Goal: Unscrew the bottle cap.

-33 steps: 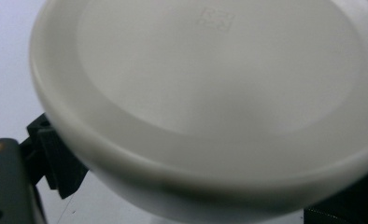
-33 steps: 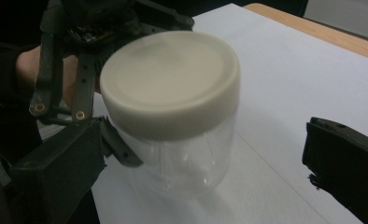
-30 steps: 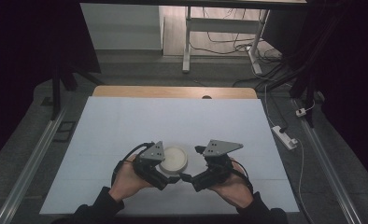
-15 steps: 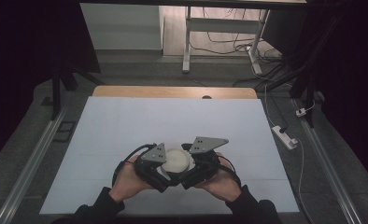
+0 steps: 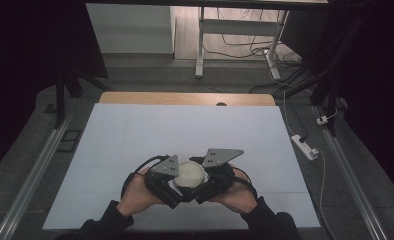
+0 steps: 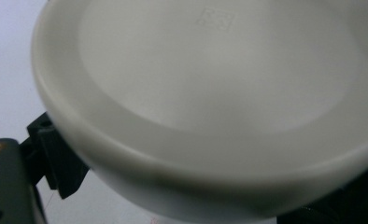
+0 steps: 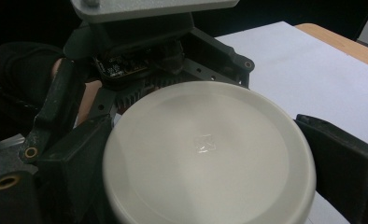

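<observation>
A round white lidded container (image 5: pixel 190 172) is held low over the white table sheet (image 5: pixel 185 130), near its front edge. My left gripper (image 5: pixel 174 184) comes at it from the left and my right gripper (image 5: pixel 208 183) from the right. In the right gripper view the flat lid (image 7: pixel 205 149) sits between the two black jaws, which press on its rim at either side; the left gripper's body (image 7: pixel 145 51) is just behind it. The left gripper view has the container (image 6: pixel 210 93) very close, with a black jaw against its lower wall.
The wooden table edge (image 5: pixel 185 98) runs along the far side of the sheet. A power strip (image 5: pixel 305 146) and cables lie on the floor at the right. Metal rails (image 5: pixel 32 175) flank the table. A desk frame (image 5: pixel 235 35) stands beyond.
My right gripper has moved left from beside the container and closed about its lid. The left gripper kept its hold and both hands drew together.
</observation>
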The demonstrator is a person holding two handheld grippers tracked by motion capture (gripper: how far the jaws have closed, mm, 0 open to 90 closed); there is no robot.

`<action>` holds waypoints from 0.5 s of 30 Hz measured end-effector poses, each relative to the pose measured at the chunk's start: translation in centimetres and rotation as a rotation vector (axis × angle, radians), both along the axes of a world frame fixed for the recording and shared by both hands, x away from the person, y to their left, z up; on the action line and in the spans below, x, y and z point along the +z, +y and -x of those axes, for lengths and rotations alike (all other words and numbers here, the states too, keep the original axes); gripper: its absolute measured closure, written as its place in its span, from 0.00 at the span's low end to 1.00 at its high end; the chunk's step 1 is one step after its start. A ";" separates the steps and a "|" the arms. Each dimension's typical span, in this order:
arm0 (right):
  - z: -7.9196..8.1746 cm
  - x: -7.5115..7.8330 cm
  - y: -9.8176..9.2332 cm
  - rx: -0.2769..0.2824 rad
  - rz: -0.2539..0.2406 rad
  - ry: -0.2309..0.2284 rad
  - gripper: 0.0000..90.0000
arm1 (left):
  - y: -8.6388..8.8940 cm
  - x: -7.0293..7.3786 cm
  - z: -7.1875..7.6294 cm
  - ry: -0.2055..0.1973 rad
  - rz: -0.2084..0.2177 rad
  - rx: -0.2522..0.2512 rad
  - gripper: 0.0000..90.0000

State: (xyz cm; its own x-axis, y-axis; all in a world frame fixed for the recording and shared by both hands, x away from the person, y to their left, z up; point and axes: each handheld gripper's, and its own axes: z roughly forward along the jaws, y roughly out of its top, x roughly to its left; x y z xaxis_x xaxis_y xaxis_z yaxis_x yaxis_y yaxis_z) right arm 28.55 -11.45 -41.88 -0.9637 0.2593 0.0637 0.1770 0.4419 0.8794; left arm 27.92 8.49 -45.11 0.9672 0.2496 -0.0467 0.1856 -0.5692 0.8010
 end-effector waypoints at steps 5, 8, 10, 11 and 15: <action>0.0 0.1 0.0 0.024 -0.002 0.010 0.09 | 0.0 0.0 0.1 0.001 0.004 -0.028 0.08; 0.0 0.1 0.0 0.040 -0.005 0.016 0.09 | 0.1 0.0 0.0 0.008 0.011 -0.049 0.08; -0.1 0.0 -0.1 0.067 -0.016 0.027 0.09 | 0.3 -0.1 0.0 0.011 0.023 -0.077 0.08; -0.1 0.0 -0.2 0.077 -0.020 0.028 0.09 | 0.3 -0.1 0.0 0.016 0.029 -0.089 0.08; -0.2 0.1 -0.3 0.144 -0.038 0.046 0.09 | 0.4 0.0 0.0 0.019 0.041 -0.156 0.08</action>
